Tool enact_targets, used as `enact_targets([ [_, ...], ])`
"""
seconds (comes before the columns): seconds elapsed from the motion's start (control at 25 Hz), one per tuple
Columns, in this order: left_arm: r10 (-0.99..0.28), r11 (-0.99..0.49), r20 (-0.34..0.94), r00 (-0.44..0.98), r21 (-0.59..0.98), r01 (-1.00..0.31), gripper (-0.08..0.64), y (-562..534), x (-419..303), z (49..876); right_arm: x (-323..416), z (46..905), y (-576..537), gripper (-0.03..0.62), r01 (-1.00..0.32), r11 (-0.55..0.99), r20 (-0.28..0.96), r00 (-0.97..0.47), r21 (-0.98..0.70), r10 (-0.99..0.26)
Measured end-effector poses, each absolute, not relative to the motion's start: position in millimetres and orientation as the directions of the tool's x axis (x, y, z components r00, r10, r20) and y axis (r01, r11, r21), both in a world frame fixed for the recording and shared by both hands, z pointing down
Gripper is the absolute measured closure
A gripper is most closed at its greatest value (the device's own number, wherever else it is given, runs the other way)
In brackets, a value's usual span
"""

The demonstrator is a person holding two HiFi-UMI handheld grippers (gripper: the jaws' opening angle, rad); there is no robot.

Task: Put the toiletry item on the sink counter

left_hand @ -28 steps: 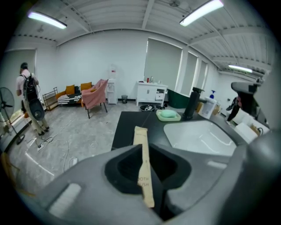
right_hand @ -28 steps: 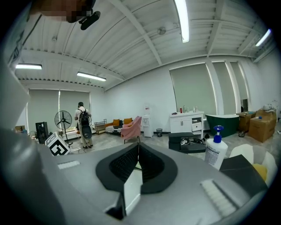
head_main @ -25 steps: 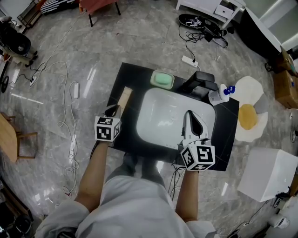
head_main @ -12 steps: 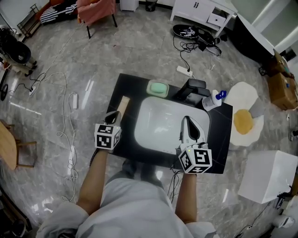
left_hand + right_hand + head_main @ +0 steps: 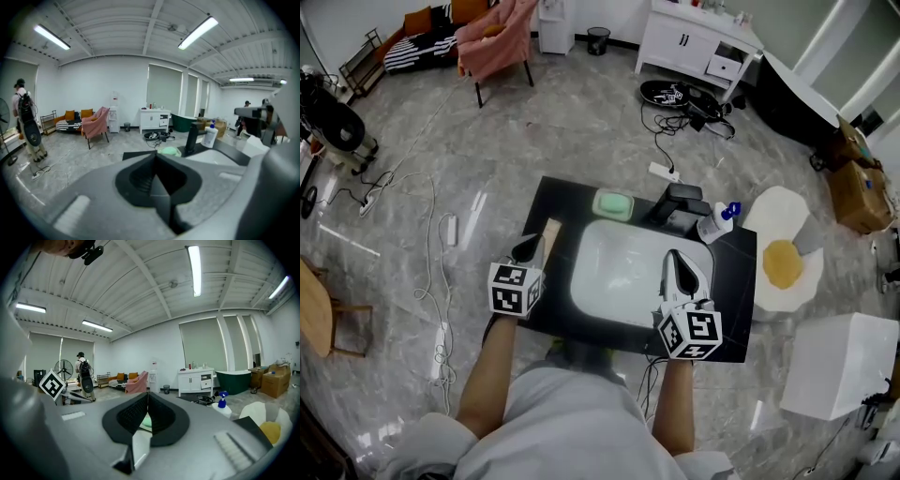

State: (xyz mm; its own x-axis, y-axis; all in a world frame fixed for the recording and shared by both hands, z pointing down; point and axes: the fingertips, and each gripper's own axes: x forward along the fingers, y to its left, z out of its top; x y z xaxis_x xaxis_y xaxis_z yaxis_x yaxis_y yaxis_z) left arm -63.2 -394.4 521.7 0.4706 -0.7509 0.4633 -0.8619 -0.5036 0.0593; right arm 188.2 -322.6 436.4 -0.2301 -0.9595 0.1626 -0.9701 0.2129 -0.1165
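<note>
The white blue-capped spray bottle (image 5: 715,223) stands on the black surface (image 5: 733,309) at upper right, seemingly placed (left hand-held gripper (image 5: 529,247) and right hand-held gripper (image 5: 678,256) closed, empty).

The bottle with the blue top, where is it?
In the head view the bottle sits at the counter's far right corner, just right of the black faucet.

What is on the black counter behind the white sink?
A pale green soap dish, a black tap and a white spray bottle with a blue top stand there. The tap hides the bit of counter right behind it.
</note>
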Motion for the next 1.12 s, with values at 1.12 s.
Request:
enact_targets([
  [1.12, -0.820, -0.559, 0.199, 0.537, -0.071, -0.826, 0.561, -388, -54, 382, 220, 375, -293, 0.589, -0.990, 0.129, 0.065, -0.133, -0.065, -0.989],
])
